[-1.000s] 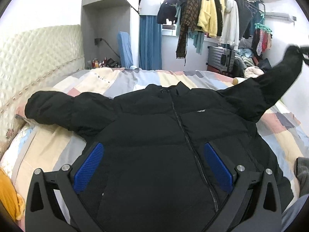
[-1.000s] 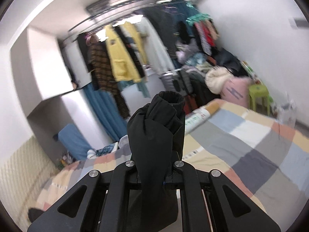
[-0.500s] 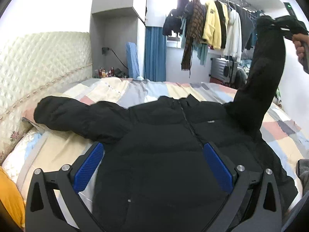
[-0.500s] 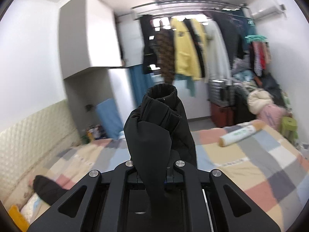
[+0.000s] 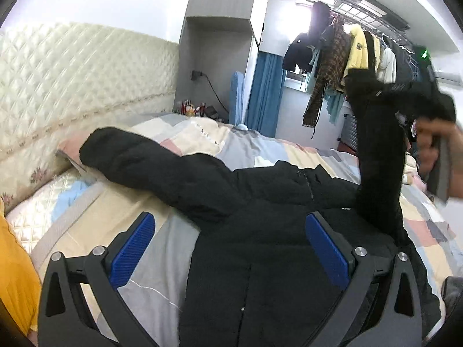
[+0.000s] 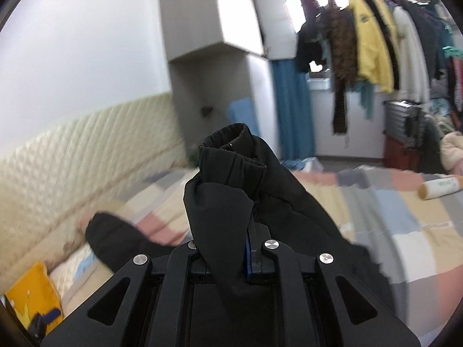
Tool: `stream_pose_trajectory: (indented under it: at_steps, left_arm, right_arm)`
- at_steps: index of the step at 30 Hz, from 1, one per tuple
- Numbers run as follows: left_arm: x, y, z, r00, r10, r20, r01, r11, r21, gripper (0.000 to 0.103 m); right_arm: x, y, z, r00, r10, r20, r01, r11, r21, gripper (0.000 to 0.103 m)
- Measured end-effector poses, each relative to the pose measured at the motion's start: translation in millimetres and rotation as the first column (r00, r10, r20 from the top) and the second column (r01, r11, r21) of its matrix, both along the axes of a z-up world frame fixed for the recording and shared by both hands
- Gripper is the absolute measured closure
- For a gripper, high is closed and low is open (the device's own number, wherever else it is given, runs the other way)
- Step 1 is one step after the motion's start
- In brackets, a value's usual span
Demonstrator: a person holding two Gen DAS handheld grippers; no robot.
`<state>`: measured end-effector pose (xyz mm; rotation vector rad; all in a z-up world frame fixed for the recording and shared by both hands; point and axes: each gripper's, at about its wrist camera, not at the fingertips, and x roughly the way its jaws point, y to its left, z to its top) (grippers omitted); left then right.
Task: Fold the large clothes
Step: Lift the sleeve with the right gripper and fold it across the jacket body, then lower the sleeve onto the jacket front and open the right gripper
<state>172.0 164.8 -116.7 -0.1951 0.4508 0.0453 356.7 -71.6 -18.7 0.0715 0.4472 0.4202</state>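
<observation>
A black puffer jacket [image 5: 260, 231] lies front up on the bed, zip closed, its left sleeve [image 5: 139, 159] stretched toward the headboard. My left gripper [image 5: 228, 248] is open and empty, hovering over the jacket's lower left part, blue pads apart. My right gripper [image 6: 249, 257] is shut on the right sleeve [image 6: 228, 185] near its cuff. In the left wrist view that sleeve [image 5: 379, 159] stands lifted nearly upright above the jacket's right shoulder, with the right gripper [image 5: 411, 98] at its top.
The bed has a patchwork cover [image 5: 260, 147] and a cream quilted headboard [image 5: 72, 86]. A yellow item [image 5: 14, 274] lies at the left edge. A rail of hanging clothes [image 5: 347, 49], a blue curtain [image 5: 263, 92] and a suitcase [image 6: 402, 118] stand beyond the bed.
The right gripper has carried the right sleeve up from the bed and leftward over the jacket. The left gripper has shifted left, staying open.
</observation>
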Motion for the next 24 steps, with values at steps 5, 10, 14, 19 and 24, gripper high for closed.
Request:
stream_pose_trajectory:
  at_steps: [5, 10, 14, 19, 24]
  left_arm:
    - [2.1, 2.6, -6.6, 1.0, -0.003, -0.003, 0.003, 1.0, -0.007, 0.0]
    - [9.2, 5.8, -14.1, 1.0, -0.013, -0.014, 0.012, 1.0, -0.024, 0.0]
    - [16.3, 13.2, -20.8, 0.999, -0.017, -0.028, 0.015, 0.998, -0.067, 0.0]
    - [26.6, 23.1, -31.6, 0.998, -0.027, -0.052, 0.02, 0.991, -0.13, 0.0]
    - [35.4, 21.4, -40.8, 0.996, -0.04, -0.076, 0.029, 0.989, -0.145, 0.0]
  right_arm:
    - [13.8, 42.9, -61.0, 0.994, 0.071, -0.08, -0.074, 0.997, -0.033, 0.092]
    - [29.5, 76.1, -124.8, 0.979, 0.108, -0.171, -0.119, 0.991, -0.058, 0.091]
    - [37.7, 92.3, -162.9, 0.968, 0.113, -0.226, -0.137, 0.986, -0.097, 0.091]
    - [49.0, 101.0, -207.1, 0.952, 0.099, -0.289, -0.147, 0.978, -0.148, 0.091]
    - [51.8, 105.3, -216.7, 0.945, 0.1, -0.312, -0.158, 0.973, -0.168, 0.091]
